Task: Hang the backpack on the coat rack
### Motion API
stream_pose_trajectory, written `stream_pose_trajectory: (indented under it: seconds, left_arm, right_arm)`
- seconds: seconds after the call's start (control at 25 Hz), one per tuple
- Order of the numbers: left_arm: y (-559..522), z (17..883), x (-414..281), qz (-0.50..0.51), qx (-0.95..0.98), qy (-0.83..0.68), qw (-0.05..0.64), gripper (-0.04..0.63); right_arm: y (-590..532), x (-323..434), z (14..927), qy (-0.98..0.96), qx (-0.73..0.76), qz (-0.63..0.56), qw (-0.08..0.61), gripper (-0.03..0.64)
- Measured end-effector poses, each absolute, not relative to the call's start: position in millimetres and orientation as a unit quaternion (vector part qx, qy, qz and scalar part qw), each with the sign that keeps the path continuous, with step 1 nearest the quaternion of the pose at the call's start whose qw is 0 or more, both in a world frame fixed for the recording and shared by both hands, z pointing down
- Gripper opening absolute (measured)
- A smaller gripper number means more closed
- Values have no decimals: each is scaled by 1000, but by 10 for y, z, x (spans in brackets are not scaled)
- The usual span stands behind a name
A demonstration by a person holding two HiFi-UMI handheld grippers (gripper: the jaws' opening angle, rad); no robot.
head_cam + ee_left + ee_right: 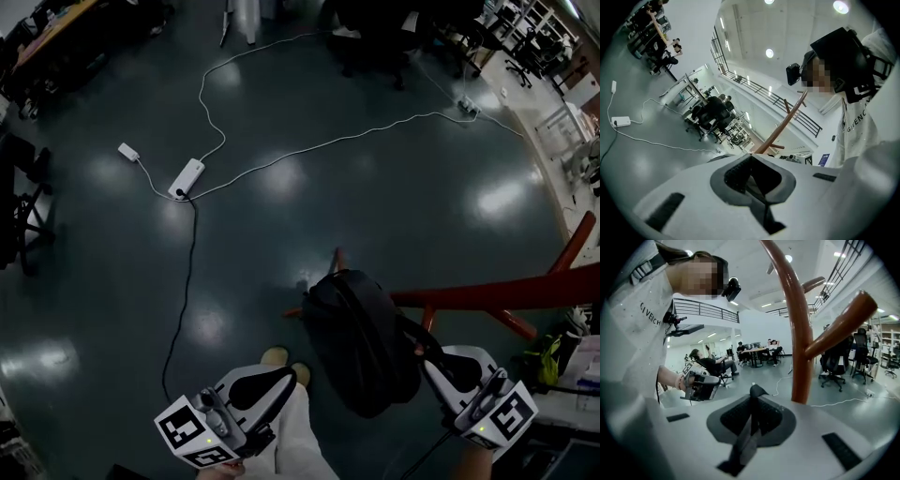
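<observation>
The black backpack [361, 347] hangs low beside the red coat rack [487, 291], just above the floor. My right gripper [433, 361] is at the pack's right side, shut on a black strap [749, 432] that runs between its jaws. In the right gripper view the rack's pole [797, 333] rises close ahead of my right gripper [753, 390], with a peg [839, 317] branching up to the right. My left gripper [286, 375] hovers left of the pack, jaws together and nothing in them. The left gripper view shows my left gripper [751, 157] and the rack [780, 126] beyond it.
A white power strip [187, 178] with white and black cables [184, 281] lies on the dark glossy floor. Office chairs [23, 211] stand at the left edge and dark chairs [375, 42] at the back. Desks [567, 122] line the right side. My shoes [286, 361] are beside the pack.
</observation>
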State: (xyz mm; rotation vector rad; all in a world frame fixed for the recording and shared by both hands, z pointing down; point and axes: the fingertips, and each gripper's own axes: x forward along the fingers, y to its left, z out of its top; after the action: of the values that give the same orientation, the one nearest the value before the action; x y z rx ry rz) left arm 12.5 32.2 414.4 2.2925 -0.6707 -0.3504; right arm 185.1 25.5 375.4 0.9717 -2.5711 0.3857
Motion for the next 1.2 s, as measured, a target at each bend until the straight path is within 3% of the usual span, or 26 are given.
stream_pose_trajectory:
  seconds: [0.12,0.56,0.96,1.2]
  left_arm:
    - [319,4172,120,-135,887,-260,356,8]
    - [361,4123,63,-135,887,-267,352,8]
    - [417,4136,52,-141,885,-268,355,8]
    - [436,4143,58,-139,885,-267,355,8]
  right_arm:
    - [181,1783,3690,-920,329,118,175,31]
    - [109,1960,3912,-900,353,62,247,32]
    - [84,2115,4202,-836,397,-3,378,34]
    - [-17,2185,4266,-810,452,7,374,35]
